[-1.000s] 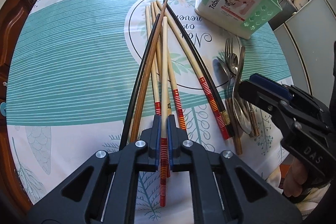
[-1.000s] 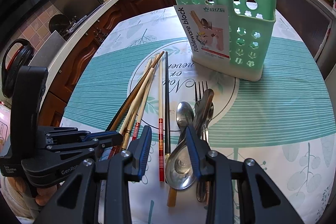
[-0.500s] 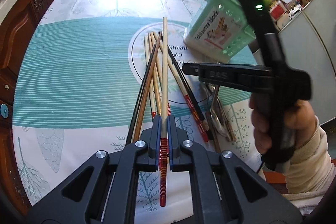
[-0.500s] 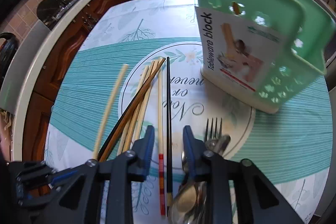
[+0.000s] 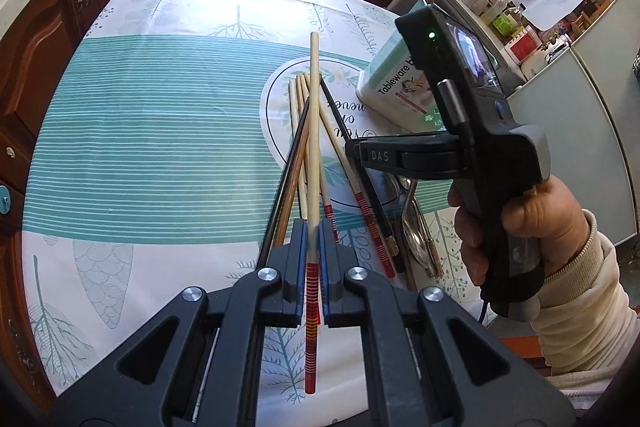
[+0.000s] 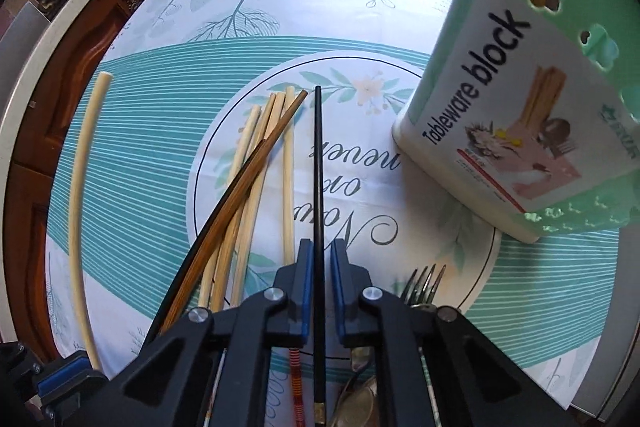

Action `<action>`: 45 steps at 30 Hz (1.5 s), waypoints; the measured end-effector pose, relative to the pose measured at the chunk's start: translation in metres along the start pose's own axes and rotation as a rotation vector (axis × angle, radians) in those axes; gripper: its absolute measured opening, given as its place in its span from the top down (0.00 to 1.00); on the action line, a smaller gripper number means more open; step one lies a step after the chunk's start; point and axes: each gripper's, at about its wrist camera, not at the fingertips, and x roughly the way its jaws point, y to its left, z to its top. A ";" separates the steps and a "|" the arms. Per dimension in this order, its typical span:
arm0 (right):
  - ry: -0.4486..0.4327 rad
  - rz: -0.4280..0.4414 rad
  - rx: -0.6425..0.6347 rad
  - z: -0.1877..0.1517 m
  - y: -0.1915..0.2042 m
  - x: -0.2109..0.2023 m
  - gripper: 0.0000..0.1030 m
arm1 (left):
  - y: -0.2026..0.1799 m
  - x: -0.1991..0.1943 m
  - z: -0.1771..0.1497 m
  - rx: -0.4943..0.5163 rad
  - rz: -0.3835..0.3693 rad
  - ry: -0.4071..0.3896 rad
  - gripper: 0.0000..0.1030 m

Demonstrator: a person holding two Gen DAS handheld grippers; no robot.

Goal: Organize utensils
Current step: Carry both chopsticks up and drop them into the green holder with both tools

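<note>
Near the red-banded end, the left gripper [image 5: 313,267] clamps a light, stiff, smooth chopstick [image 5: 314,131]; the right gripper [image 6: 319,291] stands narrowly open around a black chopstick [image 6: 318,187].

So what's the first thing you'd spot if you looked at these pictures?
Probably the pale chopstick with the red striped end, pinched in the left tool and lifted off the table. Next, the mint green tableware block standing at the right of the leafy tablecloth, with a fan of chopsticks lying beside it. The right tool has a black chopstick between its fingers.
</note>
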 end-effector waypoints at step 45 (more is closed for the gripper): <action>-0.754 0.177 0.258 0.002 -0.148 -0.223 0.96 | -0.187 0.014 0.201 0.154 0.029 -0.686 0.96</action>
